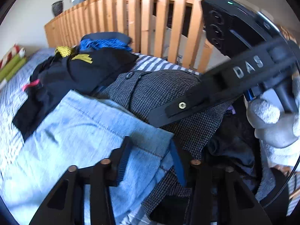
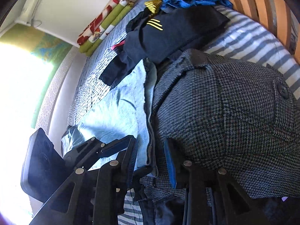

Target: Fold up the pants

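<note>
Light blue jeans [image 1: 84,127] lie folded on a bed, partly over a grey houndstooth garment [image 1: 168,90]. My left gripper [image 1: 151,162] is open, its blue pads straddling a corner of the jeans. In the right wrist view the stacked edge of the jeans [image 2: 120,112] runs between the fingers of my right gripper [image 2: 150,159], which is open with a dark gap beside the right pad. A gloved hand [image 1: 271,116] holds the right gripper [image 1: 157,118] over the houndstooth garment [image 2: 225,121]. The left gripper [image 2: 105,148] rests on the jeans at the lower left.
A dark navy garment with yellow stripes [image 1: 90,69] and blue fabric [image 1: 105,44] are piled behind the jeans. The striped sheet [image 1: 153,63] ends at a wooden slatted rail [image 1: 131,18]. Green and red rolled cloths [image 2: 101,28] lie by the wall, next to a bright window [image 2: 22,75].
</note>
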The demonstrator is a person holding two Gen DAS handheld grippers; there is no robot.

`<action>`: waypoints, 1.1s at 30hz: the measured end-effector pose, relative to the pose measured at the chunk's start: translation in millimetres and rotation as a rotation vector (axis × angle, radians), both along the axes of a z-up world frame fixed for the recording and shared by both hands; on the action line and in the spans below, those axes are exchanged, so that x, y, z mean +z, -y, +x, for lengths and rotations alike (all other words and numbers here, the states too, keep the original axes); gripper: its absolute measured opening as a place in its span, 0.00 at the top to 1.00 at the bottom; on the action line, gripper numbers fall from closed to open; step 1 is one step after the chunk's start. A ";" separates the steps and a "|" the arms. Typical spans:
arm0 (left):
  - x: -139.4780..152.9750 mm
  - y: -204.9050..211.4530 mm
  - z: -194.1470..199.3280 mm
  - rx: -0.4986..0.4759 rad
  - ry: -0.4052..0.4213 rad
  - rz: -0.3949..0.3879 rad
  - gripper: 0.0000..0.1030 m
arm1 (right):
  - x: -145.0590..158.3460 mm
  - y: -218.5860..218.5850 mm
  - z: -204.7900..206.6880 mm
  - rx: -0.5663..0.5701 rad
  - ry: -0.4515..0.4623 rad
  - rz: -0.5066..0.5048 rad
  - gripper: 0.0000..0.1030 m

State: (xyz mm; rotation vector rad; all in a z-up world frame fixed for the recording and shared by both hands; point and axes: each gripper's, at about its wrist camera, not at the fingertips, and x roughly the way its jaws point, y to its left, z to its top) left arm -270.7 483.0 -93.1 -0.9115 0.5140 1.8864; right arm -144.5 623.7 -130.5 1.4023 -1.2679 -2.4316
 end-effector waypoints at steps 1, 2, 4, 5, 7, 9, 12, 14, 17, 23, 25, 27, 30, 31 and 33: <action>-0.2 -0.4 0.1 -0.015 0.007 0.001 0.83 | -1.2 -1.0 0.4 -0.005 0.001 -0.011 0.74; 0.3 0.6 0.1 -0.014 0.011 0.008 0.85 | -1.3 -0.6 0.7 -0.004 0.001 -0.011 0.74; 3.8 6.8 3.0 -0.012 -0.006 0.030 0.89 | 0.9 0.9 1.6 0.000 0.000 0.003 0.74; 4.7 10.1 4.6 -0.015 -0.008 0.033 0.90 | 1.7 0.9 2.2 0.001 -0.001 0.006 0.74; 6.1 18.1 9.6 -0.025 0.008 0.055 0.90 | 2.7 -0.8 2.9 -0.004 0.001 0.008 0.74; 4.8 22.8 18.5 -0.054 -0.003 0.056 0.90 | 5.9 -1.8 0.7 0.002 -0.007 0.015 0.74; -5.2 22.6 18.9 -0.029 -0.027 0.030 0.89 | 11.8 -5.4 -7.9 0.008 -0.017 0.033 0.74; -6.5 23.2 15.5 -0.011 0.004 0.053 0.87 | 15.5 -8.9 -20.0 0.021 -0.021 0.044 0.74; -5.8 20.1 20.0 -0.017 -0.025 0.067 0.88 | 22.3 -14.3 -46.4 0.044 -0.022 0.079 0.69; -3.3 24.1 19.8 0.018 -0.014 0.116 0.89 | 18.3 -19.5 -109.9 0.078 0.012 0.151 0.65; -1.9 25.3 19.6 0.017 -0.010 0.128 0.89 | 12.1 -18.0 -126.2 0.100 0.002 0.095 0.65; -2.6 25.1 19.9 0.009 -0.013 0.128 0.89 | 5.2 -13.6 -141.1 0.120 0.016 0.086 0.65; -3.3 26.1 18.0 0.003 -0.002 0.132 0.89 | -7.7 -8.0 -163.9 0.149 0.055 0.119 0.65; -3.6 26.3 16.2 0.002 0.004 0.135 0.89 | -13.1 -6.3 -168.9 0.161 0.069 0.107 0.65; -3.9 27.0 13.8 0.000 0.018 0.143 0.89 | -25.8 -3.4 -183.4 0.181 0.109 0.098 0.65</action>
